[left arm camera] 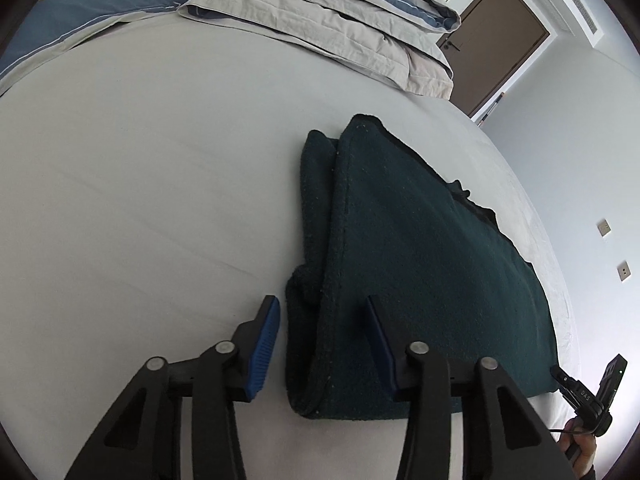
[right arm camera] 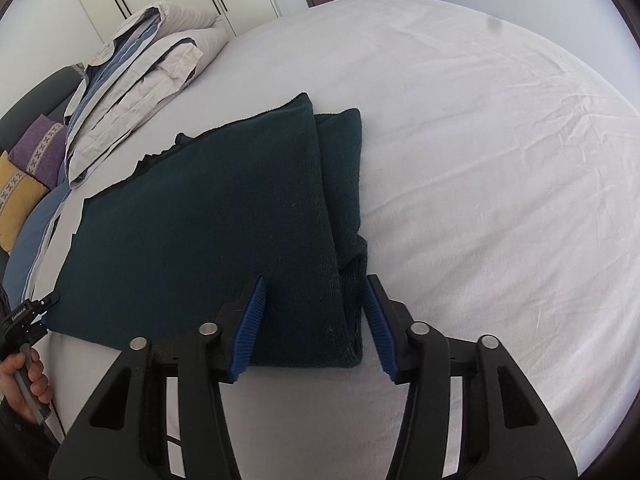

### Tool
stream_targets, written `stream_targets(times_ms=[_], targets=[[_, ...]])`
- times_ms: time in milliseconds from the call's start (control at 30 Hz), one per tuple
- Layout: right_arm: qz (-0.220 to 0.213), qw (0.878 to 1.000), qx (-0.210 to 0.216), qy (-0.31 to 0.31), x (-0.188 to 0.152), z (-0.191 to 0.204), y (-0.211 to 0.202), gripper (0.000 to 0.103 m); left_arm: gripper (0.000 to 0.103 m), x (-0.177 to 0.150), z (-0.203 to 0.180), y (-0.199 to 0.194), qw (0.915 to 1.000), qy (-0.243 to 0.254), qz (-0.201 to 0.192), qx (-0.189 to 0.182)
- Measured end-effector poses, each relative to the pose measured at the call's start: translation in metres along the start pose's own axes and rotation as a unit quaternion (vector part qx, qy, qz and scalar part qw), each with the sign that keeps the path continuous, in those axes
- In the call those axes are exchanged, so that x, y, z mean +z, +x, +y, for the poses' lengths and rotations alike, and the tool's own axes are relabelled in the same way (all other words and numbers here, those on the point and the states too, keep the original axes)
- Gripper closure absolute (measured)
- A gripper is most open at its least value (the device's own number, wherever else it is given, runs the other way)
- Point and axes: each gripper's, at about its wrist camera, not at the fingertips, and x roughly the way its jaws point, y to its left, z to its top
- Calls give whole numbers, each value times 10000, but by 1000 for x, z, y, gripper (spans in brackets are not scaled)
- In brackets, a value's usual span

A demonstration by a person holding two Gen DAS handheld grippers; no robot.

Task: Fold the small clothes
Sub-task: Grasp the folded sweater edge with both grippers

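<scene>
You are working over a dark green garment (left arm camera: 420, 264) that is lying folded on the white bed sheet (left arm camera: 140, 200), its side panels turned in over the middle. Your left gripper (left arm camera: 324, 344) is hovering at the garment's near left corner, jaws standing apart, the folded edge lying between the blue pads (left arm camera: 264, 344) with no pad pressing on it. Your right gripper (right arm camera: 316, 328) is sitting at the near right corner, jaws likewise apart, straddling the thick fold without clamping it. A folded duvet (right arm camera: 136, 72) is lying near the garment's far side. Your left hand (right arm camera: 24, 380) is showing at the right view's edge.
</scene>
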Motion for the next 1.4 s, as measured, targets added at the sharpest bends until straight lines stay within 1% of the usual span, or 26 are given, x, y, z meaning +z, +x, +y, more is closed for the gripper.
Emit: stream_targets(times_ms=[33,67,100,133,167,200,267,300,400,500,700,867,967,1100,1167,1233,1300,1400], targets=[[-15,10000,-10,9,-2,-2,-1,64,63,-1,-2,-1,10000,60,-15,29],[-12,10000,-28,22,-4,-2,-2,69,66,-2,-5,-1,9999,138,-28,73],[-3,10000,-31,35,-1,-4,-1,70,69,-3,-7,0,9997,209,-19,121],[10,10000,-45,35,0,-5,-1,73,70,-3,-8,1,9996,245,-5,149],[32,9999,-96,38,-1,-5,-1,81,74,-4,-9,2,9995,263,12,162],[43,9999,-101,75,3,-7,1,86,79,-4,-9,3,9995,282,22,170],[79,9998,-100,138,8,-9,0,91,85,-5,-11,3,9991,358,27,206],[79,9998,-121,131,9,-8,-1,92,87,-6,-12,3,9988,413,34,253],[91,9997,-200,56,10,-4,-3,94,91,-7,-11,0,9986,435,43,294],[88,9997,-186,122,10,-4,-6,95,94,-8,-11,-3,9984,468,41,321],[101,9996,-163,216,6,-11,-11,96,95,-16,-13,-9,9965,672,-1,494],[141,9995,-191,217,2,-14,-5,97,95,-21,-17,-3,9937,881,7,687],[156,9992,-167,325,3,-16,-6,97,95,-22,-19,-2,9922,961,31,794],[26,9996,-239,146,5,-5,-23,98,95,-23,-23,-2,9902,1064,35,902],[59,9996,-282,81,4,-4,-24,98,95,-24,-23,-1,9896,1087,47,939],[141,9994,-264,183,1,-11,-19,98,95,-24,-24,-1,9892,1105,55,961],[214,9988,-125,420,-2,-23,-9,98,94,-23,-24,-1,9888,1129,63,970],[189,9984,-45,522,-3,-28,-5,98,94,-23,-25,0,9878,1187,67,1007]])
